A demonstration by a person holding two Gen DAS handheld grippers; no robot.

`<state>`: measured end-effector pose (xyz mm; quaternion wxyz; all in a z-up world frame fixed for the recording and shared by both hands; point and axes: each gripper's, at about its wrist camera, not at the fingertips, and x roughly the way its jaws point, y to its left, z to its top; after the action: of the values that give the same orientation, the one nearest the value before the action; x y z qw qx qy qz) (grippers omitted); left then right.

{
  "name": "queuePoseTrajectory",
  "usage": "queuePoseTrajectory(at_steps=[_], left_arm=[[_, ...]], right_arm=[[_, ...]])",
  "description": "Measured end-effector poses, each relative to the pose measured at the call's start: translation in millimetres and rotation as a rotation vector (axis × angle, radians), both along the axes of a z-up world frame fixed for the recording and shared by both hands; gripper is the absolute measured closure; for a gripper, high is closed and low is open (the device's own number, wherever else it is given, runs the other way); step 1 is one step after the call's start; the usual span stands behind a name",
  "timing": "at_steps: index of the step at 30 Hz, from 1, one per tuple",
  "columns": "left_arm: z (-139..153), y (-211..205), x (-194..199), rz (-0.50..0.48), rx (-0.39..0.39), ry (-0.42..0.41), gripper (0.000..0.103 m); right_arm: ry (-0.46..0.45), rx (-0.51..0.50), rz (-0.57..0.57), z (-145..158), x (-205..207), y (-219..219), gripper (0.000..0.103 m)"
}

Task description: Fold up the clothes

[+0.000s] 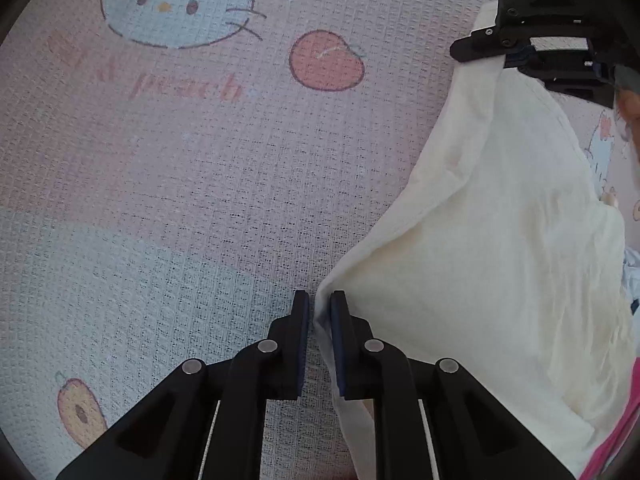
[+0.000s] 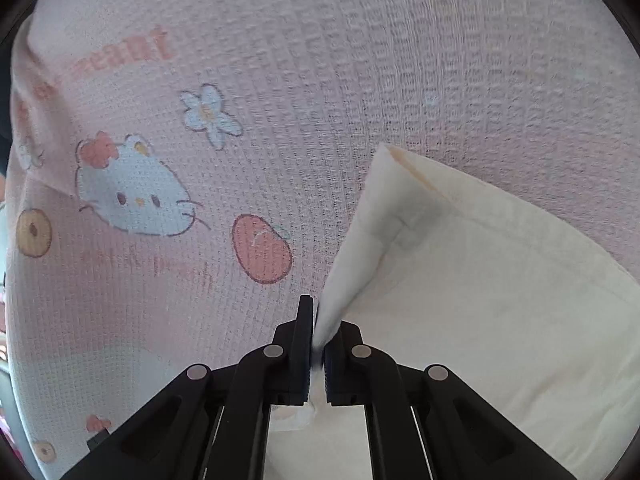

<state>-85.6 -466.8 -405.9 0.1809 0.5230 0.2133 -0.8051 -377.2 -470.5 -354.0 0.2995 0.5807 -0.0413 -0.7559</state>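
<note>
A: In the left wrist view, where is the garment?
B: The cream garment (image 1: 500, 240) hangs and spreads over the right half, above a pink waffle-weave sheet (image 1: 200, 180) printed with a cat face (image 1: 176, 0) and a peach (image 1: 326, 60). One corner runs down between the fingers of the left gripper (image 1: 320, 300).
A: Is it pinched?
B: The jaws stand nearly together with the cloth between them; it lies against the right pad, with a thin gap at the left one. I read that as a grip on the garment. Far right, the right gripper (image 1: 472, 50) pinches the other end.
A: And the right wrist view?
B: The right gripper (image 2: 318, 312) is clenched on a folded edge of the garment (image 2: 480, 300), which fans out to the right over the sheet (image 2: 360, 60).
</note>
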Motion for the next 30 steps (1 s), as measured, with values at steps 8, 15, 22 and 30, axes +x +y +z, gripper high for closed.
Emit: queuePoseTrajectory(at_steps=[8, 15, 22, 30], left_arm=[[2, 1, 1, -0.025, -0.048, -0.003, 0.092], [7, 2, 4, -0.051, -0.077, 0.003, 0.092], [45, -19, -14, -0.069, 0.117, 0.073, 0.051], [84, -30, -83, -0.033, 0.139, 0.096, 0.027]], right_arm=[[-0.219, -0.112, 0.017, -24, -12, -7, 0.023], [-0.155, -0.111, 0.065, 3, -1, 39, 0.023], [0.048, -0.016, 0.08, 47, -19, 144, 0.023], [0.145, 0.127, -0.001, 78, -48, 282, 0.023]])
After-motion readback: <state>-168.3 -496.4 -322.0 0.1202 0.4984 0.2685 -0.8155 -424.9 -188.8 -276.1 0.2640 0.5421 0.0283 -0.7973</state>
